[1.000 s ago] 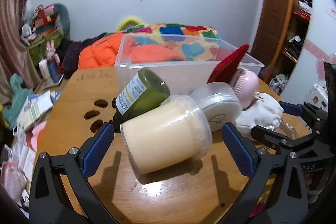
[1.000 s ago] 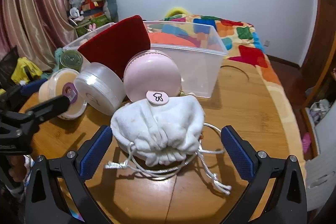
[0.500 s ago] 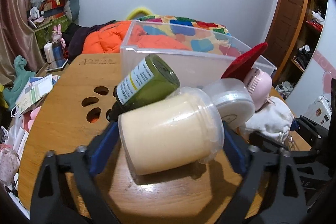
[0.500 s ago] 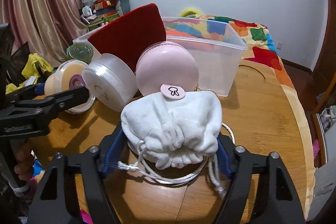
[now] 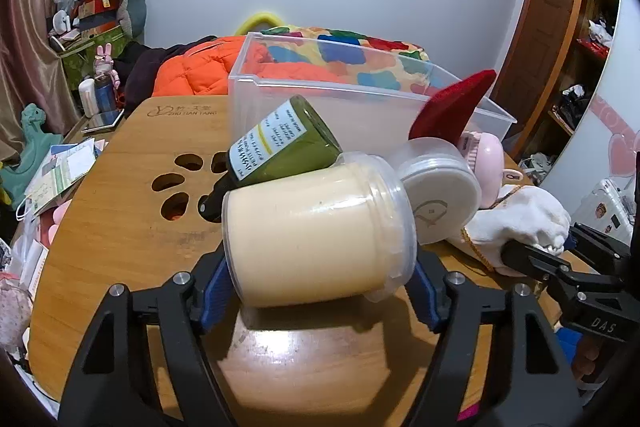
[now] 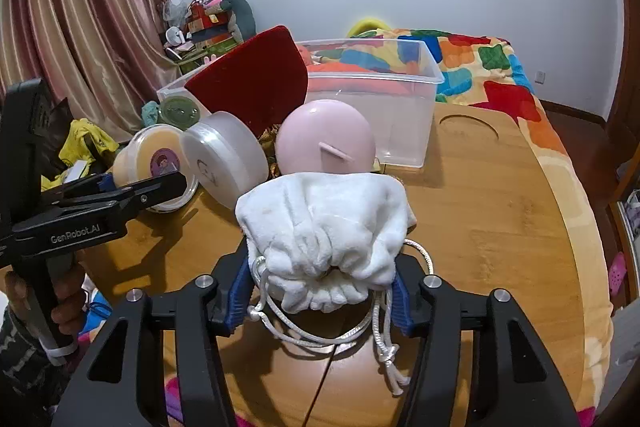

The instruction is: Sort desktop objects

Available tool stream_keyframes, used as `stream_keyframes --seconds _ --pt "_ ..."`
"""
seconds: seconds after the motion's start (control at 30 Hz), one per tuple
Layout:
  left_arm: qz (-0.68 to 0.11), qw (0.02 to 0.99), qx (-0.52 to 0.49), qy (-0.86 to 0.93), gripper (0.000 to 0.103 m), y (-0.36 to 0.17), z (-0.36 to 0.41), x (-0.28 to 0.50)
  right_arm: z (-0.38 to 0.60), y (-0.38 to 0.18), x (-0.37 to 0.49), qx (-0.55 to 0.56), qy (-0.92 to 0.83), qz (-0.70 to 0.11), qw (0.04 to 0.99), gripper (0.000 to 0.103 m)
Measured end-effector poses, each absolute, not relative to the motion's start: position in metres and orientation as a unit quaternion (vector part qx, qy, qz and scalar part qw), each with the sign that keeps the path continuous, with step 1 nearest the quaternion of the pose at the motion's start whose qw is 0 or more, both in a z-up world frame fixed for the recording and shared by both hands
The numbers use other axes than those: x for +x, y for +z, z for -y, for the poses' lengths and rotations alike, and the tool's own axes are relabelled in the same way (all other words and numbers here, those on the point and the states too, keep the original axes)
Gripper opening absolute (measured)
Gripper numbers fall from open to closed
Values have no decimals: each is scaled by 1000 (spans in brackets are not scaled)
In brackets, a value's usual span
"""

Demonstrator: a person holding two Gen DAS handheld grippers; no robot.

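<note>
A cream-filled jar (image 5: 316, 239) lies on its side on the wooden table (image 5: 120, 227). My left gripper (image 5: 320, 291) is closing on it, and both blue pads touch its sides. A green bottle (image 5: 280, 147) leans on the jar. In the right wrist view, a white drawstring pouch (image 6: 320, 219) sits between the closing jaws of my right gripper (image 6: 320, 291), whose pads pinch its gathered neck. Behind the pouch stand a pink round case (image 6: 324, 143), a translucent round tub (image 6: 224, 163) and a red felt piece (image 6: 252, 83). A clear plastic bin (image 6: 400, 107) stands farther back.
A bed with a multicoloured quilt (image 6: 480, 67) lies beyond the table. Paw-shaped cut-outs (image 5: 176, 187) pierce the tabletop at the left. Papers and toys (image 5: 52, 179) crowd the floor to the left. The table's right half (image 6: 500, 207) is bare wood.
Both grippers have narrowed from wide open onto their objects: the left around the cream jar, the right around the white pouch. Both cameras have edged slightly closer.
</note>
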State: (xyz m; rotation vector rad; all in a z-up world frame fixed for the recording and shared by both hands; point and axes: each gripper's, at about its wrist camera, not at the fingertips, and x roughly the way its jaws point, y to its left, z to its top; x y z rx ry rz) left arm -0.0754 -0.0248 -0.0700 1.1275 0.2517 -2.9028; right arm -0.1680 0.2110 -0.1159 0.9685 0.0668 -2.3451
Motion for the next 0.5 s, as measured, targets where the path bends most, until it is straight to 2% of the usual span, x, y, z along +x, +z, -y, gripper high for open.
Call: stream_keyframes --seconds 0.27,0.33,0.4,0.5 --pt "-78 9 361 -929 68 -70 25 -67 -216 -116 -157 364 -881 -29 301 51" --pt "-80 7 363 -928 68 -71 25 -66 -214 -118 -157 372 -878 -43 298 57" --pt "-78 7 364 -928 68 -72 24 -65 -216 -118 -157 386 -874 -52 292 74" --pt "-70 8 363 -929 68 -71 21 -64 -233 -108 -160 377 -874 -28 305 86"
